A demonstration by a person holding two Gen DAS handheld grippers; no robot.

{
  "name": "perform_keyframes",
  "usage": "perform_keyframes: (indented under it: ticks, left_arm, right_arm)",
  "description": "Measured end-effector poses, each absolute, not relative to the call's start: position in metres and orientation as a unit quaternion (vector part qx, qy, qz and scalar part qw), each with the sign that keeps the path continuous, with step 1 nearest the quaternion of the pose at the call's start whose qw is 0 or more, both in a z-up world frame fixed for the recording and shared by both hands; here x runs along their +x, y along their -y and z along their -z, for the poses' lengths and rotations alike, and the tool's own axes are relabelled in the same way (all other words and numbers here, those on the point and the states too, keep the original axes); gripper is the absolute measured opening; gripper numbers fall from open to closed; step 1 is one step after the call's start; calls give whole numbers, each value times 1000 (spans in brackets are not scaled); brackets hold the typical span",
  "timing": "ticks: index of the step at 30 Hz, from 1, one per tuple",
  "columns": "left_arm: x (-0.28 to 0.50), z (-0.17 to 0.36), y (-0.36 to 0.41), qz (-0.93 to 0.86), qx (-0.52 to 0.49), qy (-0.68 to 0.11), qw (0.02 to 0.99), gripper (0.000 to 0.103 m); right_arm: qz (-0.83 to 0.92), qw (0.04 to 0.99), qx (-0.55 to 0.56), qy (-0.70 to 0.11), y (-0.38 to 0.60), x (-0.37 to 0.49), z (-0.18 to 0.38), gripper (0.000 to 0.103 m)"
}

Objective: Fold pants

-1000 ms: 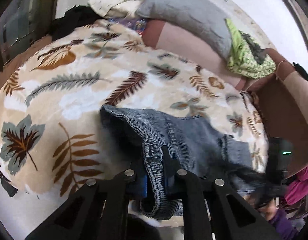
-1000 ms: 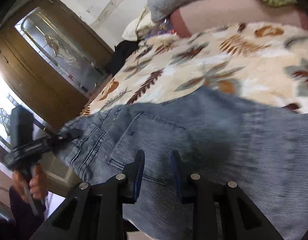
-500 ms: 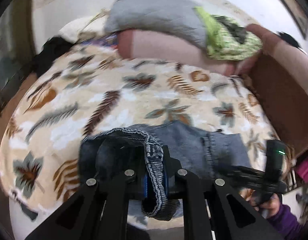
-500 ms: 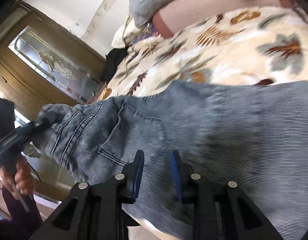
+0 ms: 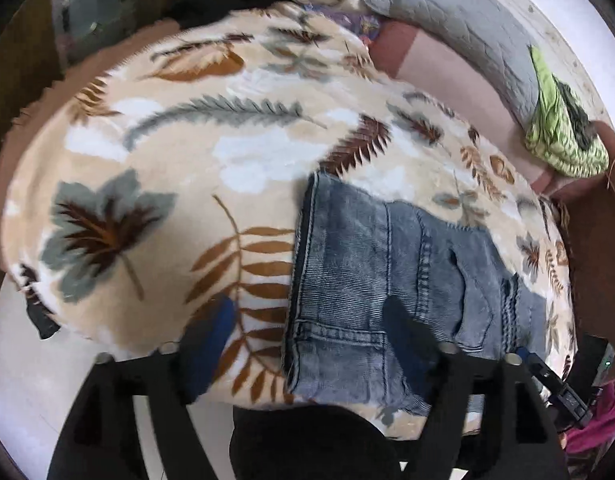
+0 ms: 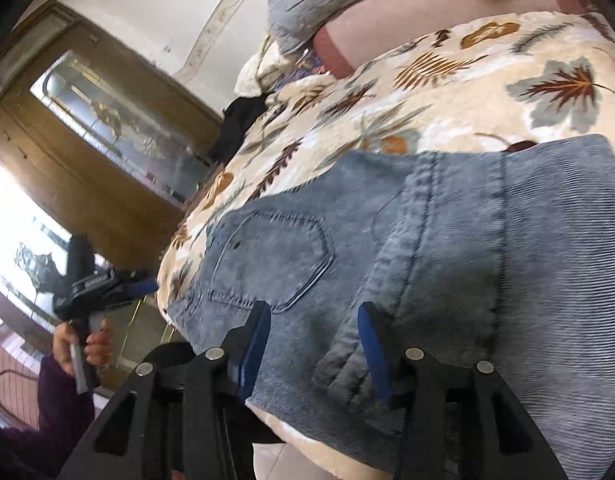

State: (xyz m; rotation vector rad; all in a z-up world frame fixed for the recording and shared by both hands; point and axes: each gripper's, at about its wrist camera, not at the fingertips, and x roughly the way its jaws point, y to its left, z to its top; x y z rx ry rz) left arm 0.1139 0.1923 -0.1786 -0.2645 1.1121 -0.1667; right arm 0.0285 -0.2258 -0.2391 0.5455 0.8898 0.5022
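Note:
The blue denim pants [image 5: 387, 280] lie folded flat near the front edge of the leaf-print bed cover [image 5: 187, 160]. In the left wrist view my left gripper [image 5: 307, 344] is open and empty, its fingers spread wide above the folded waistband end. In the right wrist view the pants [image 6: 427, 240] show a back pocket facing up. My right gripper [image 6: 313, 344] is open just above the near denim edge, holding nothing. The left gripper [image 6: 107, 284] also shows there at the left, off the bed edge, in a hand.
A grey pillow [image 5: 459, 28], a pink bolster [image 5: 447, 76] and a green cloth [image 5: 559, 128] lie at the far side of the bed. A dark garment [image 5: 223, 0] lies at the far left corner. A wooden door with glass [image 6: 107, 128] stands beyond.
Both grippers have opened and let go of the denim. The lifted waistband end has dropped flat onto the bed, and the left gripper has drawn back from it.

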Motion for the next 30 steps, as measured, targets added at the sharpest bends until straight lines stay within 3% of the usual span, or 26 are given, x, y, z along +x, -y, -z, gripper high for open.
perform_keyframes:
  ticks: [7,15,23,27,30]
  left_arm:
    - [159,225,-198,105,-207,-526,818,78]
    - [211,232,-185,137,-168,-514,830,79]
    - [199,231,-145,255,-131,-522,803,77]
    - [181,222,-136,271,-85,-513,810,59]
    - [180,226,-154,266,-121,-517,804,42]
  right_arm:
    - [-240,835,248,-428,221,27,245,49]
    - [-243,834,247,-430,218,31,248,49]
    - [-246,831,250,-431,216,35,251,49]
    - [-246,831,250,-431,216,35,251,49]
    - [-247,831,250,-431,216,35,252,49]
